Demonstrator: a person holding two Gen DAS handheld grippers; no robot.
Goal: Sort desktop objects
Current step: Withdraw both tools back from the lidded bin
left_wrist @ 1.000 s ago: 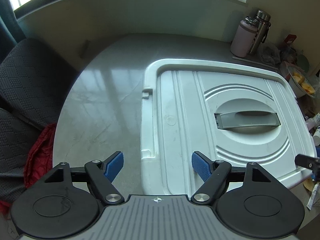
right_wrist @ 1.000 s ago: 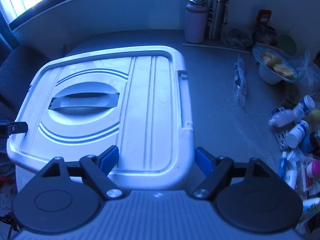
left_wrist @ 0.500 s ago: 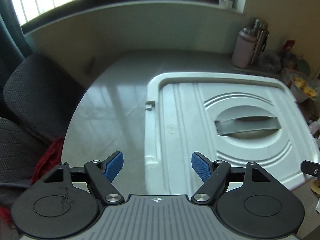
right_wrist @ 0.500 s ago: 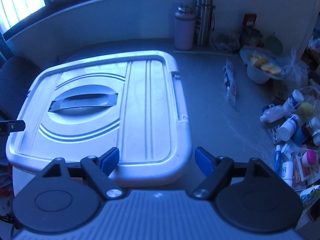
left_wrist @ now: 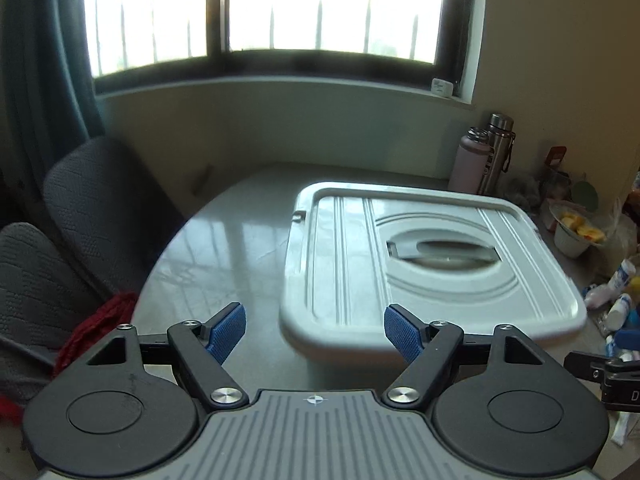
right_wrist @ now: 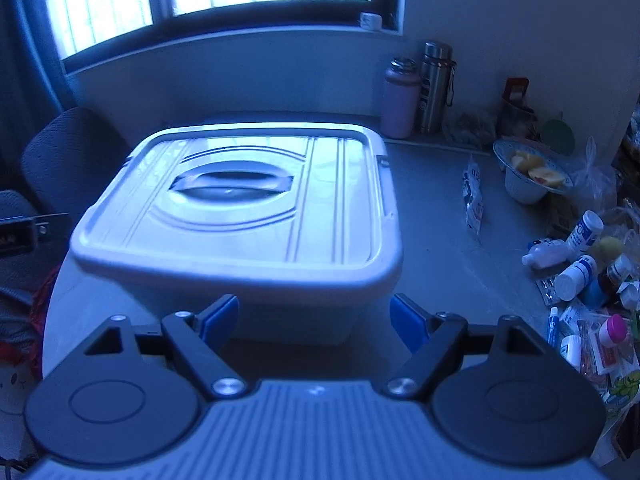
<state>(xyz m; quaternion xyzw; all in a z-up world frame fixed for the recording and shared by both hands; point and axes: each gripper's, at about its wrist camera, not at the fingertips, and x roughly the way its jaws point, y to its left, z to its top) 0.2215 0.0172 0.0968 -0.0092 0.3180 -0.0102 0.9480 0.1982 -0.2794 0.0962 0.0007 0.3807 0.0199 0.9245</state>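
Note:
A white lidded storage box [left_wrist: 432, 264] with a grey handle [left_wrist: 444, 250] stands on the grey table; it also shows in the right wrist view [right_wrist: 248, 208]. My left gripper [left_wrist: 316, 332] is open and empty, in front of the box's near left corner. My right gripper [right_wrist: 314, 322] is open and empty, in front of the box's near side. A heap of small bottles, tubes and packets [right_wrist: 584, 280] lies at the table's right edge.
A pink flask [right_wrist: 398, 98] and a steel flask [right_wrist: 434, 86] stand at the back by the wall. A bowl of fruit [right_wrist: 528, 174] and a packet [right_wrist: 474, 200] lie right of the box. Dark chairs [left_wrist: 92, 208] stand on the left, with red cloth [left_wrist: 100, 328].
Both grippers have pulled back and tilted up from over the lid. The box now sits farther away and the window has come into view. Both stay open.

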